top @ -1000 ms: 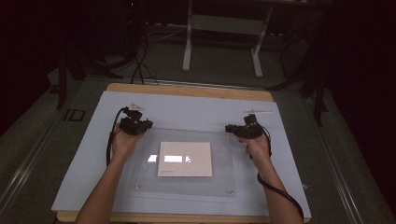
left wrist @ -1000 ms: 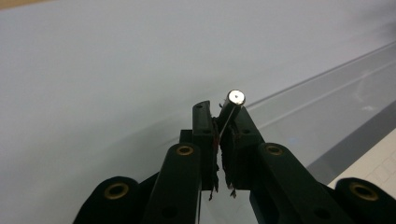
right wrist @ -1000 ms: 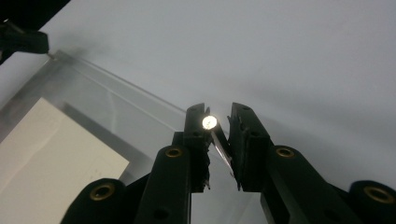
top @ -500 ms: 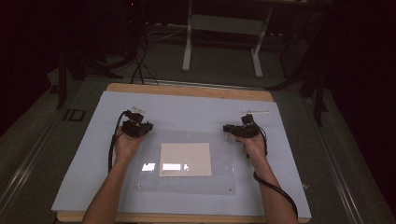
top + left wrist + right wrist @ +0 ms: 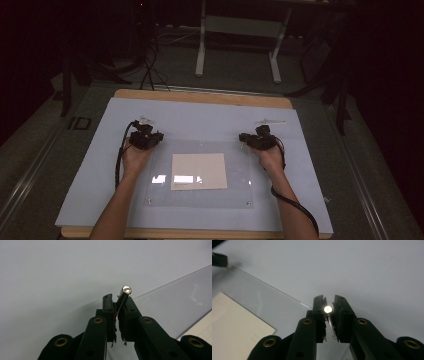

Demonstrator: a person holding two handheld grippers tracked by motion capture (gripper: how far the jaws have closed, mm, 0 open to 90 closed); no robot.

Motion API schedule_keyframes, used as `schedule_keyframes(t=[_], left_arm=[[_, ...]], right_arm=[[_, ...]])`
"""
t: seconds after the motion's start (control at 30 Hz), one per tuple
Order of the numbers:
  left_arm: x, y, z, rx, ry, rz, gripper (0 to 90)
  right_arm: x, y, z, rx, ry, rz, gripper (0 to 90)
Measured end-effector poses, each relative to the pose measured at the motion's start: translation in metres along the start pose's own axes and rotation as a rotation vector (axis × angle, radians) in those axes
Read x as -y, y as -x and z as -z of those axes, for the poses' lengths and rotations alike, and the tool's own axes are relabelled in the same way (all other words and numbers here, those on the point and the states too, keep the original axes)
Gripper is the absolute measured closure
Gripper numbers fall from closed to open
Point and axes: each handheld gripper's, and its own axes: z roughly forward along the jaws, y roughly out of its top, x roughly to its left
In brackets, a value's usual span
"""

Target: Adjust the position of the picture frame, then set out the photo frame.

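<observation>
Paper (image 5: 199, 171) beneath clear sheet (image 5: 235, 195), blue mat (image 5: 200, 117) around — claws (image 5: 148, 136) at corners

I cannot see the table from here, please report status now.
Left gripper and right gripper both shut on far corners of clear sheet. Sheet covers paper on blue mat. Nothing in the way.

Dim lab, cables on the floor (image 5: 150, 75), metal bench frame (image 5: 240, 45), covered worktable (image 5: 200, 115)
</observation>
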Motion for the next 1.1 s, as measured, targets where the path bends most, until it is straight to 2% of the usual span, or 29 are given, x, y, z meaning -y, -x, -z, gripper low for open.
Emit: schedule_keyframes(t=[0.2, 0.33, 0.4, 0.47, 0.6, 0.73, 0.83, 0.97, 1.0, 1.1], left_arm=[[0.005, -0.001, 0.000, 0.012, 0.039, 0.013, 81.5], [0.009, -0.002, 0.004, 0.025, 0.082, 0.017, 78.3], [0.010, -0.003, 0.006, 0.032, 0.099, 0.020, 77.5], [0.009, -0.004, 0.009, 0.027, 0.116, 0.019, 73.9], [0.009, -0.006, 0.014, 0.025, 0.133, 0.011, 72.5], [0.013, -0.005, 0.017, 0.025, 0.162, 0.005, 72.2], [0.015, -0.006, 0.019, 0.026, 0.180, 0.007, 68.5], [0.019, -0.006, 0.023, 0.014, 0.211, 0.003, 66.3], [0.020, -0.005, 0.023, -0.008, 0.214, -0.002, 65.1], [0.023, -0.003, 0.023, -0.033, 0.222, -0.015, 65.5]], right_arm=[[0.001, -0.008, -0.001, 0.070, 0.003, 0.092, 81.8], [0.007, -0.007, -0.002, 0.088, 0.007, 0.095, 79.1], [0.010, -0.006, -0.002, 0.083, 0.020, 0.086, 78.4], [0.010, -0.006, -0.002, 0.089, 0.022, 0.088, 78.2], [0.010, -0.006, -0.001, 0.089, 0.023, 0.096, 78.0], [0.013, -0.005, 0.000, 0.086, 0.040, 0.093, 77.1], [0.014, -0.006, 0.001, 0.095, 0.056, 0.097, 76.9], [0.017, -0.007, 0.002, 0.100, 0.072, 0.103, 79.1], [0.017, -0.008, 0.002, 0.099, 0.073, 0.105, 80.5], [0.017, -0.013, 0.003, 0.119, 0.078, 0.126, 84.3]])
